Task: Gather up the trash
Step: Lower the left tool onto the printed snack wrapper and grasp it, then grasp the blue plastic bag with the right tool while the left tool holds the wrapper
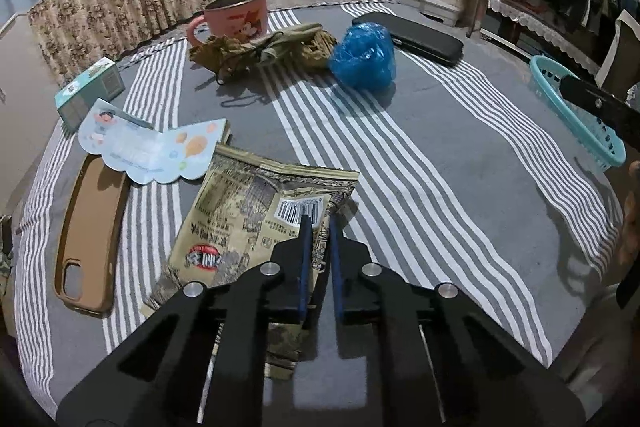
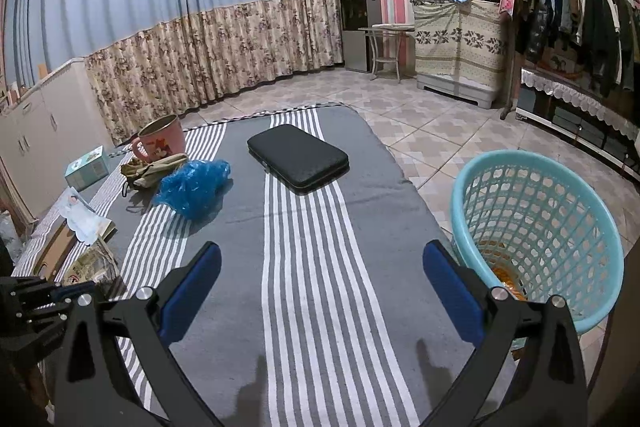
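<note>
A crumpled tan snack wrapper (image 1: 244, 211) with a barcode lies on the striped cloth, its right edge pinched between the blue pads of my left gripper (image 1: 319, 219), which is shut on it. The same wrapper (image 2: 90, 261) shows at the left edge of the right wrist view, with the left gripper (image 2: 76, 287) on it. A scrunched blue plastic bag (image 1: 363, 56) (image 2: 192, 183) sits farther back on the cloth. My right gripper (image 2: 322, 251) stands open over bare cloth with nothing between its fingers. A turquoise mesh basket (image 2: 536, 227) (image 1: 576, 107) stands just right of it, off the table's edge.
A pink mug (image 1: 236, 15), olive cloth bundle (image 1: 264, 51), tissue box (image 1: 90, 91), printed card (image 1: 152, 151) and brown phone case (image 1: 92, 239) crowd the left side. A black zip case (image 2: 298, 157) lies at the back. Tiled floor and a clothes rack lie beyond.
</note>
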